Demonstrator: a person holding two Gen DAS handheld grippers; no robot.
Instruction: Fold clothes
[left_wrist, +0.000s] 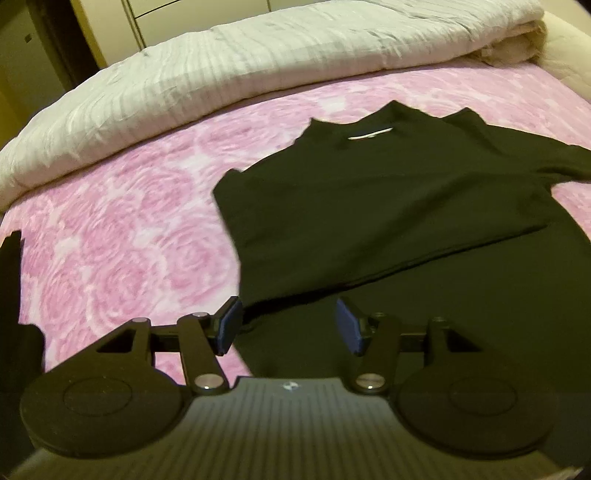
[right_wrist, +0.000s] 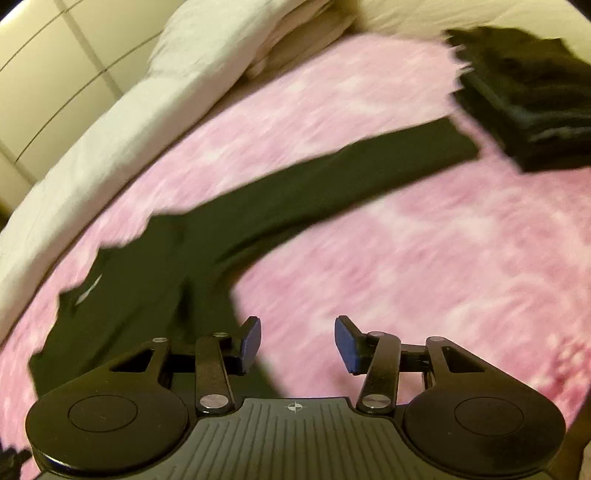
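The black shirt (left_wrist: 369, 206) lies flat on the pink sheet (left_wrist: 110, 240), ahead of the left claw (left_wrist: 288, 326) and reaching under it; its near part fills the gap between the blue pads (left_wrist: 231, 325), which stand apart and press on nothing. The cloth is matte and smooth, one side folded in to a straight edge left of centre, and a fold line crosses it ahead of the claw. The collar with its white label sits at the far end. Left of that claw is bare rose-patterned sheet, open room all the way to the rumpled white duvet (left_wrist: 184, 81) along the far edge.

On the right wrist view the right claw (right_wrist: 297, 345) is released too, jaws apart over bare pink sheet (right_wrist: 424, 258), the picture smeared. The shirt's (right_wrist: 147, 280) body lies to its left, and one long sleeve (right_wrist: 332, 181) stretches away ahead toward a stack (right_wrist: 528, 96) of folded dark clothes at far right. The duvet (right_wrist: 129, 110) rims the far left.
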